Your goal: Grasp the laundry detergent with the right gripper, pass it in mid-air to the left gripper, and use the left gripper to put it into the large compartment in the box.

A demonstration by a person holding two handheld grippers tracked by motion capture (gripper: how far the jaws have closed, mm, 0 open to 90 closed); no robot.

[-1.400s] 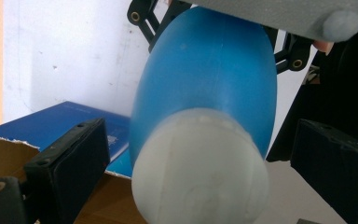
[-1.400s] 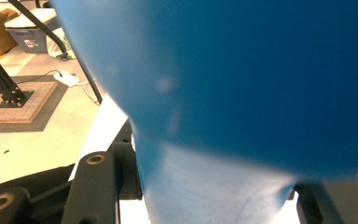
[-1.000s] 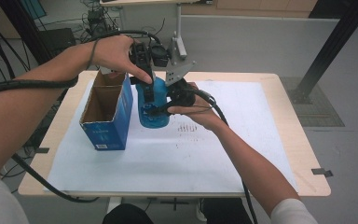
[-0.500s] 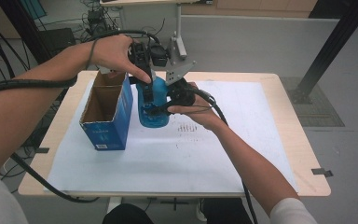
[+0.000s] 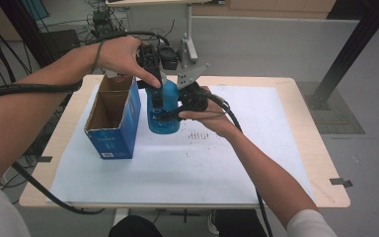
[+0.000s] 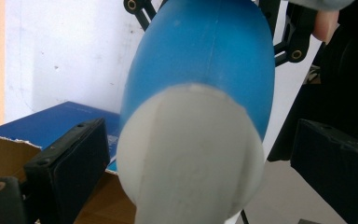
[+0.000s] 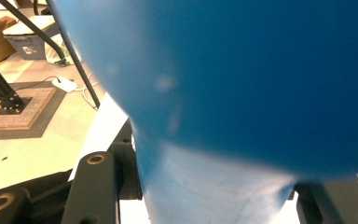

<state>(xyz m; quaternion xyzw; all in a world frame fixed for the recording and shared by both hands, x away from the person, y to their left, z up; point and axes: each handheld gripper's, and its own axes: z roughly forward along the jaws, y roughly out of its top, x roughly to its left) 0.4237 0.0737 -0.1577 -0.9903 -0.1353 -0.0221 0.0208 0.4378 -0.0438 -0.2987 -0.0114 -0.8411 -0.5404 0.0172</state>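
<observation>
Blue bottle stands near the tabletop's far left edge, just beside an open cardboard box. Right gripper pinches its side; left gripper comes from above, jaws spread around its white cap.

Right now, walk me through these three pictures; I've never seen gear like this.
No robot here: a person holds a hand-held gripper in each hand at a table covered with white paper. The high view looks down from above. The other two come from cameras riding on each gripper, looking along its black jaws. On the paper stand an open blue cardboard box and a blue bottle-like object with a whitish end. The right hand-held gripper grips its lower part from the side; the left hand-held gripper comes down over its top, jaws apart on either side.
</observation>
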